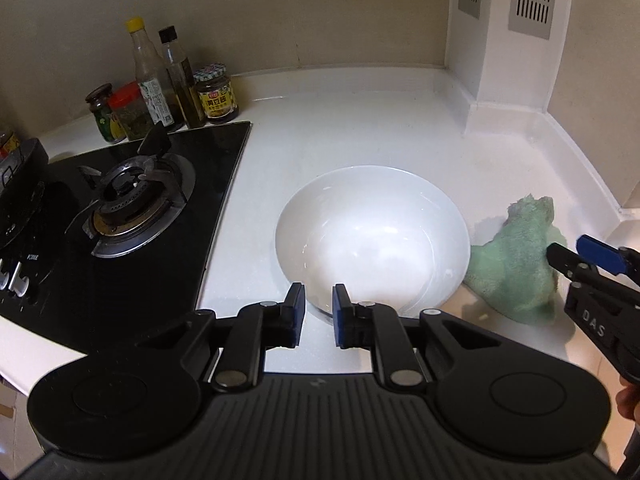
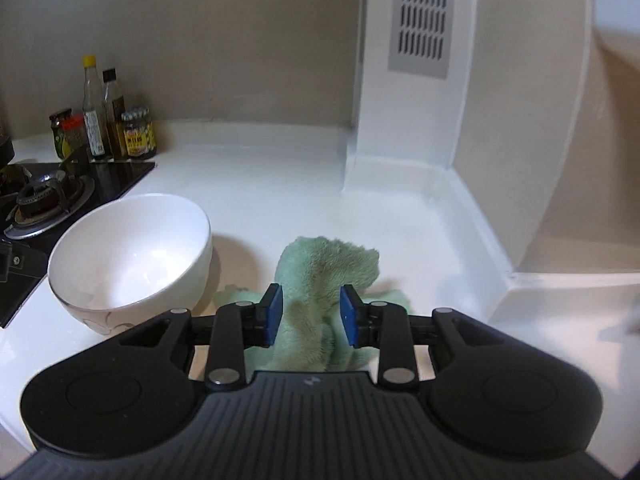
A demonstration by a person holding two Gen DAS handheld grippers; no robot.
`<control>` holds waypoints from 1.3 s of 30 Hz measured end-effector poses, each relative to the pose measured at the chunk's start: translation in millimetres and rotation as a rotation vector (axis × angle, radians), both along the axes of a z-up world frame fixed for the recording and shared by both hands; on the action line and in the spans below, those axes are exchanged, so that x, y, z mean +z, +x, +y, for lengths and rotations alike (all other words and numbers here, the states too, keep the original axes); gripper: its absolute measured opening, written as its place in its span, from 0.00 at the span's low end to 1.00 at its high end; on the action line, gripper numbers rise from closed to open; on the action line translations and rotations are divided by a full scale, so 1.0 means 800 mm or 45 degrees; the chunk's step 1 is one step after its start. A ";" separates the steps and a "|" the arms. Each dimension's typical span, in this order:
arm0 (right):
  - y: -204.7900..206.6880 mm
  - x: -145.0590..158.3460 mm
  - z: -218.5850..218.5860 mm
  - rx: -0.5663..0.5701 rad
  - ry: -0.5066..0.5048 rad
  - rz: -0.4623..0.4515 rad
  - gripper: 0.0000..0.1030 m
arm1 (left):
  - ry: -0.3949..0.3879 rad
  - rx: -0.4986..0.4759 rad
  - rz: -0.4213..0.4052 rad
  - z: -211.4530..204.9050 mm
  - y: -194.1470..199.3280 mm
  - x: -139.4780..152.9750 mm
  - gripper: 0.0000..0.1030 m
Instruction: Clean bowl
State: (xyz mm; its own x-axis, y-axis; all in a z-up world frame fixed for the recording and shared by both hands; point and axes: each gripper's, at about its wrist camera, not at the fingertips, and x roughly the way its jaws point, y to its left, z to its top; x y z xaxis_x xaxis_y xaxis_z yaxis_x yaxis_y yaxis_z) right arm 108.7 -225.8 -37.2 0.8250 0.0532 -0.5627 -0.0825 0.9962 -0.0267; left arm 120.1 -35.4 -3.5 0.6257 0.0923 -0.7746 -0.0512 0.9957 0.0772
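I'm holding the left gripper [image 1: 319,307] parted at the bowl [image 1: 372,236] rim; right gripper [image 2: 309,315] is parted, straddling the cloth [image 2: 324,280].

Both grippers: black ribbed bodies, two round housings each, silver pivot pins, blue pads on the fingertips. Left gripper [image 1: 319,304]; right gripper [image 2: 308,310]. White letters "DAS" are seen on the right gripper's side.

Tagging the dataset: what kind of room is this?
Most likely a home kitchen: a gas burner set in a black glass hob, sauce bottles and jars against the wall, and a white bowl beside a green cloth on the countertop.
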 end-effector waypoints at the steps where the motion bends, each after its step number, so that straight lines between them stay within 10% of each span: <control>1: -0.007 0.003 -0.001 -0.005 0.011 -0.010 0.26 | 0.001 0.007 -0.001 -0.001 -0.003 0.001 0.16; 39: -0.231 0.062 0.107 -0.268 0.053 -0.040 0.26 | -0.059 -0.108 -0.071 0.054 -0.202 0.023 0.16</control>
